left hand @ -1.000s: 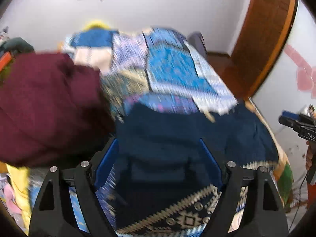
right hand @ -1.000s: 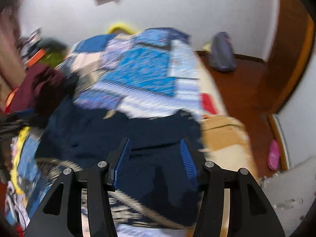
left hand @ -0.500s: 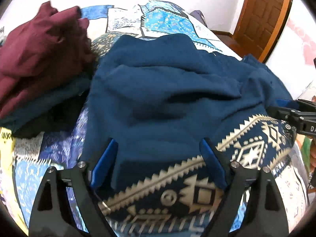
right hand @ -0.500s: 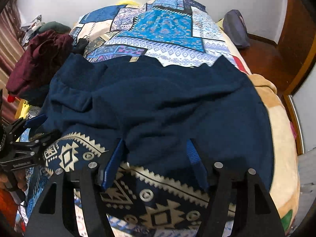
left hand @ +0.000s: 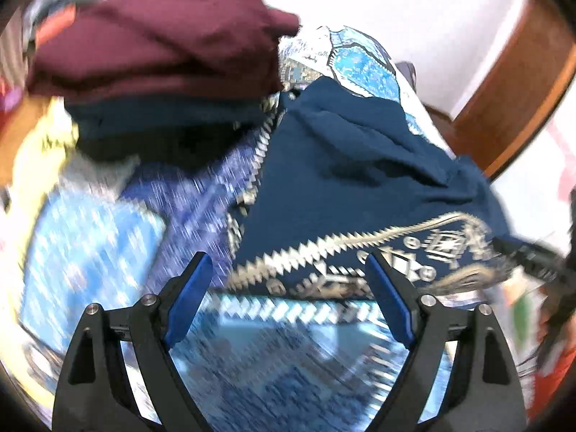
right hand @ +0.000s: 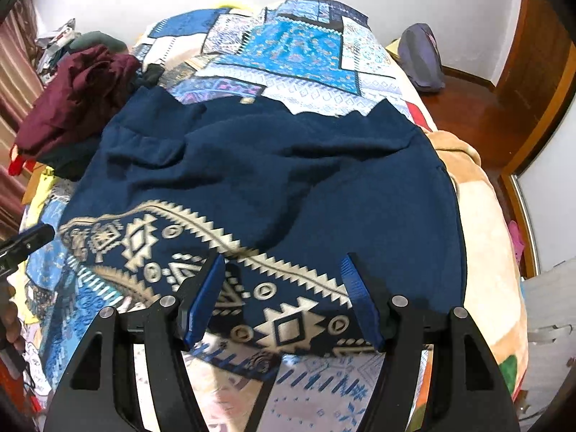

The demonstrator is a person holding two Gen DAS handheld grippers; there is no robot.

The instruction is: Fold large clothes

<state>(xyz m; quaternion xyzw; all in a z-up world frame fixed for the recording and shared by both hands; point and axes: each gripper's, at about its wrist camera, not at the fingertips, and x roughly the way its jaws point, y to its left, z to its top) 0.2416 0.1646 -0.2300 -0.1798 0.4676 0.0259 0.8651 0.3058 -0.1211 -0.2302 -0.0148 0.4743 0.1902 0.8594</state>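
Navy fleece garment with a cream pattern lies spread and rumpled across the bed, filling the frame's centre; no fold shows yet, so nearly all the work seems left. Right gripper fingers stand apart over its near hem; left gripper fingers apart, empty, beside its lower-left corner.

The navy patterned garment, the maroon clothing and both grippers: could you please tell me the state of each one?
Navy patterned garment: spread on the bed, rumpled, patterned hem nearest, not folded.
Maroon clothing: crumpled in a heap atop darker clothes, beside the navy garment.
Patchwork bedspread: laid over the bed, partly covered by clothes.
Left gripper: open, holding nothing, at the hem's corner.
Right gripper: open, over the hem, not gripping it.
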